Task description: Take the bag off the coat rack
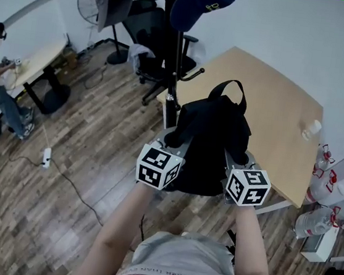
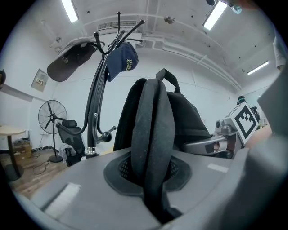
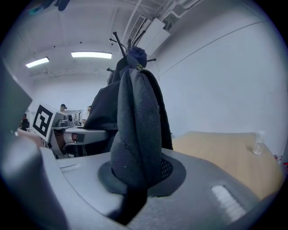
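Left gripper (image 2: 153, 193), right gripper (image 3: 135, 193) pinch padded straps (image 2: 150, 126) — black bag (image 1: 212, 142), loop (image 1: 229, 88) upright.

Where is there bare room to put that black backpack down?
The light wooden table is mostly bare, from the black fabric backpack across to the small clear bottle near its right edge. The wooden floor left of the black coat rack is open too, bar a cable. A black office chair crowds behind it.
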Demonstrator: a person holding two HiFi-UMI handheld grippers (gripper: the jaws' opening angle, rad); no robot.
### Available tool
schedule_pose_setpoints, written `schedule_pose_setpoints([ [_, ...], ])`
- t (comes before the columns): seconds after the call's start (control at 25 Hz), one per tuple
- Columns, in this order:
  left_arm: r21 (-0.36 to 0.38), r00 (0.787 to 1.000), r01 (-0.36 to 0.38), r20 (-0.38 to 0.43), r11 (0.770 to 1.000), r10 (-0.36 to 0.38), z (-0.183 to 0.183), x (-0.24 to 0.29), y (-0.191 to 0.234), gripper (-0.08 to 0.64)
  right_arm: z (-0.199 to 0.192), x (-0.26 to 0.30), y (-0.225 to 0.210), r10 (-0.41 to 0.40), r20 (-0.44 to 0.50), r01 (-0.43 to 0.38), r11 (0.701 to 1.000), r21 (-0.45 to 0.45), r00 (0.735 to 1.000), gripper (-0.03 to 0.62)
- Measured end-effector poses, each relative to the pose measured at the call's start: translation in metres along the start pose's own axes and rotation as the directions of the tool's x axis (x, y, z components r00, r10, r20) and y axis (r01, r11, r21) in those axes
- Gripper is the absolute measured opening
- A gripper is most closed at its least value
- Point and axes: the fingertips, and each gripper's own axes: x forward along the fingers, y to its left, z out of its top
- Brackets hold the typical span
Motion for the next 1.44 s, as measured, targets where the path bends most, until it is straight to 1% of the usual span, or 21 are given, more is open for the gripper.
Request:
schedule_pose_setpoints([
  [0.2, 0.015, 0.998, 0.013, 0.066, 1.000, -0.013, 0.036, 0.009, -0.015, 0.063, 0.036, -0.017, -0.015, -0.017, 0.062, 0.019, 0.999, -0.042, 0.998, 0.040],
  [0.4, 0.050, 0.991, 0.023, 0.127, 0.998, -0.029, 0.073, 0.013, -0.032, 0.063, 0.069, -0.036, -0.025, -0.038, 0.137, 0.049, 0.996, -0.075, 0.990, 0.038],
  [0.56, 0.072, 0.986, 0.025, 0.164, 0.997, -0.036, 0.094, 0.012, -0.039, 0.063, 0.088, -0.045, -0.027, -0.051, 0.178, 0.070, 0.993, -0.097, 0.983, 0.038],
  [0.84, 0.085, 0.980, 0.027, 0.192, 0.996, -0.043, 0.111, 0.008, -0.045, 0.063, 0.104, -0.054, -0.026, -0.050, 0.201, 0.077, 0.989, -0.128, 0.978, 0.038],
  [1.08, 0.098, 0.979, 0.023, 0.200, 0.995, -0.042, 0.120, 0.007, -0.045, 0.063, 0.111, -0.055, -0.025, -0.044, 0.210, 0.073, 0.988, -0.133, 0.977, 0.038],
  [1.44, 0.096, 0.979, 0.024, 0.198, 0.995, -0.043, 0.120, 0.007, -0.046, 0.063, 0.111, -0.055, -0.027, -0.039, 0.203, 0.069, 0.988, -0.139, 0.978, 0.038],
])
